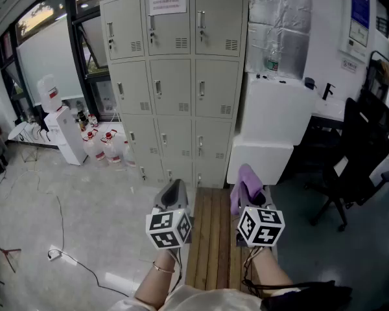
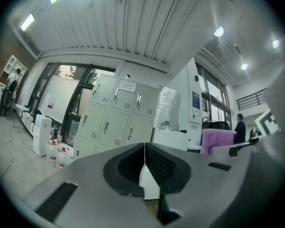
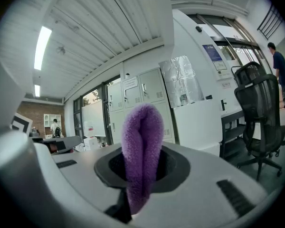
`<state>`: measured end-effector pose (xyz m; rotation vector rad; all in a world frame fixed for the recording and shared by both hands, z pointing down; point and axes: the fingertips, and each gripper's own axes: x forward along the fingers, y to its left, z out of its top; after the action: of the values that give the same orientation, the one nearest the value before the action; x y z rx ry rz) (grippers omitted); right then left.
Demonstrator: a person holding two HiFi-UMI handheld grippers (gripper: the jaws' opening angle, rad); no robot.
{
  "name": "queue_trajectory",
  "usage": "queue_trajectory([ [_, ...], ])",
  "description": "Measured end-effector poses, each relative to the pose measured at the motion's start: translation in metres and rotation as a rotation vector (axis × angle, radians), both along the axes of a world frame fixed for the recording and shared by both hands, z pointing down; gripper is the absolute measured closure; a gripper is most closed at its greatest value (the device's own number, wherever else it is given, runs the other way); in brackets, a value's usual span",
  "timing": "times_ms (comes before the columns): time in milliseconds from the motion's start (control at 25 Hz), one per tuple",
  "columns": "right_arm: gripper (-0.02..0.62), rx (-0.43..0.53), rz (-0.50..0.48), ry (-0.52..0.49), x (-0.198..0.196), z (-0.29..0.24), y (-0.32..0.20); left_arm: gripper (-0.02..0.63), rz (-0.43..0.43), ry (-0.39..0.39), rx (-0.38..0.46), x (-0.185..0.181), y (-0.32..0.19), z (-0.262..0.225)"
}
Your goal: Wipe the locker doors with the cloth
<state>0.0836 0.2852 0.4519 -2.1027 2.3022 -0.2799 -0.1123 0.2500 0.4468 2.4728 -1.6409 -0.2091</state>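
At the lower centre of the head view, both grippers are held above a wooden slatted platform (image 1: pixel 211 251), and the locker doors (image 1: pixel 175 105) are seen well apart from them, in the upper middle of the frame. The cloth (image 3: pixel 142 141) is clamped as a folded purple loop between the jaws of the right gripper (image 1: pixel 254 199), and it stands out beyond the tips. The jaws of the left gripper (image 2: pixel 145 169) are pressed together with nothing between them. No door is touched yet, so the wiping is judged as not begun. Some risks can be expected from here: only a narrow fold is gripped, so the cloth could be pulled out when it is dragged across the metal, especially if it is caught on the door handles (image 1: pixel 157 87) or on the vent slots. If too little cloth is kept in front of the tips, a door could be scraped by the bare jaws. The platform could also be struck by a foot during the approach
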Motion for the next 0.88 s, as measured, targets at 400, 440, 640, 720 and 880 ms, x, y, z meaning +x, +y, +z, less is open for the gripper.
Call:
queue_trajectory([
  [400, 0.538, 0.009, 0.001, 0.0, -0.003, -0.003, -0.001, 0.597, -0.023, 0.011, 0.011, -0.013, -0.004, -0.005],
  [440, 0.538, 0.011, -0.005, -0.005, -0.005, -0.003, -0.001, 0.597, -0.023, 0.01, 0.013, -0.015, -0.005, -0.006],
  [640, 0.534, 0.012, -0.01, -0.027, -0.012, -0.002, -0.008, 0.597, -0.016, 0.009, 0.019, -0.021, -0.008, -0.006],
  [720, 0.534, 0.006, 0.001, -0.028, -0.013, 0.0, -0.01, 0.597, -0.005, 0.0, 0.019, -0.024, -0.009, -0.006],
  [880, 0.534, -0.015, 0.021, -0.04, -0.013, 0.007, -0.016, 0.597, -0.001, -0.013, 0.015, -0.032, -0.018, -0.004],
])
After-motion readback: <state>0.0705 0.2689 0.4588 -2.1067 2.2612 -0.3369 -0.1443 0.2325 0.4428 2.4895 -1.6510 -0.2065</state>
